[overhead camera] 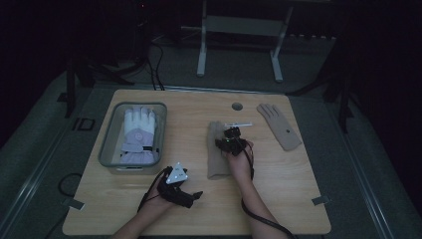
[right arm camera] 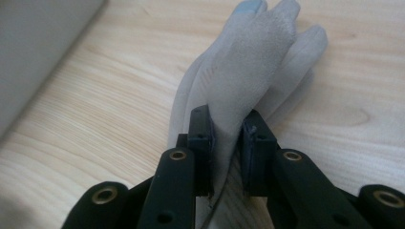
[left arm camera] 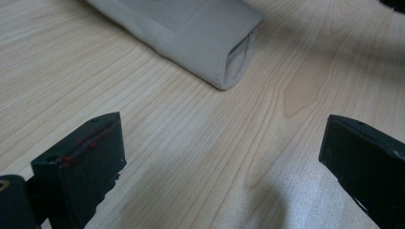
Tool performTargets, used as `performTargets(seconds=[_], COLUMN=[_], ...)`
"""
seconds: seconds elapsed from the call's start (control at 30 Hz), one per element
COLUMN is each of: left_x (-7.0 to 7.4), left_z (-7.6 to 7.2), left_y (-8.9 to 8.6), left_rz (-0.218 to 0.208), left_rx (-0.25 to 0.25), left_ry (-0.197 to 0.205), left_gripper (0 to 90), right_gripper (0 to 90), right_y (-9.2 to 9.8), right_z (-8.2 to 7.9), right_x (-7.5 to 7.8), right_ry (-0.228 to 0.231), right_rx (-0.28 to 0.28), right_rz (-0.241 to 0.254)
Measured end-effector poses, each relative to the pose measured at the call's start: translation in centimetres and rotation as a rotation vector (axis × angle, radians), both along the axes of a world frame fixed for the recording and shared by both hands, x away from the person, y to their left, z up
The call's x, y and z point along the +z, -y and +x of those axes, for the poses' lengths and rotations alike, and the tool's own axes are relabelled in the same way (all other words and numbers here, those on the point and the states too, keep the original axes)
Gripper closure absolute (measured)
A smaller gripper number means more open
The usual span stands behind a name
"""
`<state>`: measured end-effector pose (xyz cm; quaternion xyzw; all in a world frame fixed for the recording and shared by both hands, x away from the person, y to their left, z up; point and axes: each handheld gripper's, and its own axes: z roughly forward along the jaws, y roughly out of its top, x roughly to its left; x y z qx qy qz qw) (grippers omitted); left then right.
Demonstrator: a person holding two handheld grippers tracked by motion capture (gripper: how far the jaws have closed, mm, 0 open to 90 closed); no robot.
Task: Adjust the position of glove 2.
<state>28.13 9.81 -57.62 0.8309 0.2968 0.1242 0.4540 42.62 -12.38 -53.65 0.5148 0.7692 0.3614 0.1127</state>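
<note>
Right claw [overhead camera: 232, 135] on beige glove [overhead camera: 217, 157]; left claw [overhead camera: 195, 195] on bare table [overhead camera: 278, 199].

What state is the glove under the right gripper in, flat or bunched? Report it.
Bunched. The right gripper is shut on the beige glove, pinching a ridge of cloth up off the table, with its fingers pressed together.

Bare table [overhead camera: 278, 189] open at 5 o'clock of right gripper [overhead camera: 232, 141]; grey bin [overhead camera: 107, 149] blocks 9 o'clock, second glove [overhead camera: 278, 125] at 2 o'clock.
</note>
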Motion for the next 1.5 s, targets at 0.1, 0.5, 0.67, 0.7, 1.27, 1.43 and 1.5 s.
performTargets(seconds=[0.1,0.5,0.67,0.7,1.27,1.43,1.5], left_x=[0.0,0.0,0.0,0.0,0.0,0.0,0.0], left_z=[0.0,0.1,0.0,0.0,0.1,0.1,0.1], left_y=[0.0,0.0,0.0,0.0,0.1,0.0,0.0], left_rz=[0.0,-0.001,0.003,0.003,0.01,0.009,0.008], left_rx=[-0.001,0.0,0.003,0.003,0.007,0.006,0.008], left_ry=[0.002,-0.006,-0.005,-0.005,-0.011,-0.014,-0.015], left_gripper=[1.9,1.9,2.0,1.9,2.0,2.0,2.0], right_gripper=[74.4,44.6,24.2,24.2,15.7,13.2,13.2], right_y=[0.1,0.1,1.2,1.2,8.4,10.2,10.7], right_z=[0.2,0.0,-0.3,-0.3,-0.4,-0.5,-0.5], right_x=[-0.9,-0.8,0.6,0.6,3.8,4.3,4.4], right_ry=[-0.024,0.003,0.015,0.015,0.114,0.111,0.112], right_rx=[-0.007,0.062,0.099,0.099,0.109,0.068,0.076], right_rz=[-0.016,-0.04,-0.018,-0.018,-0.043,-0.05,-0.046])
